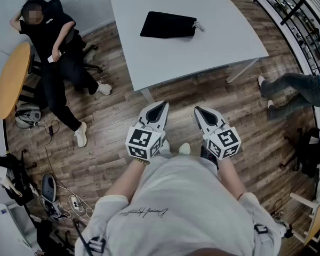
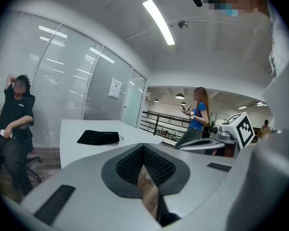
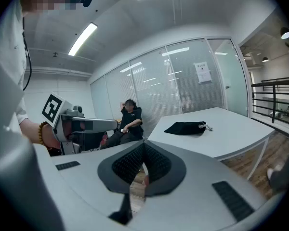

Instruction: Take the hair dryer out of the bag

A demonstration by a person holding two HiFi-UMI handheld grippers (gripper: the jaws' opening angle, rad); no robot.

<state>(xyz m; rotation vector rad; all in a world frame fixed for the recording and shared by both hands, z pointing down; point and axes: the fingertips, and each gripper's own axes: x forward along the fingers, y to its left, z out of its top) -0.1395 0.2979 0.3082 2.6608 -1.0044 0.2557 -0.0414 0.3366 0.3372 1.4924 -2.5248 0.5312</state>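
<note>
- Firstly, at the left edge of the head view, a round wooden table (image 1: pixel 10 81) stands on the plank floor (image 1: pixel 112 121), with a seated person in black (image 1: pixel 56 52) just beside it in the upper left.
- Lower centre, the left gripper (image 1: pixel 161 108) points up the frame toward the white table (image 1: pixel 213 31). Its 2 jaws are closed tip to tip and nothing is between them; only floor shows through the narrow slit behind the pads.
- Upper centre, the black bag (image 1: pixel 168 25) lies flat on the white table, well apart from both grippers. A short light cord (image 1: pixel 200 25) trails from its right end, and what is inside it is hidden.
- Just right of the left gripper, the right gripper (image 1: pixel 198 110) points the same way. Its jaws are pressed together and it is empty too.
- At the right edge, a person in blue (image 1: pixel 298 89) sits with legs stretched out over the floor, near a dark railing (image 1: pixel 293 9) in the upper right.
</note>
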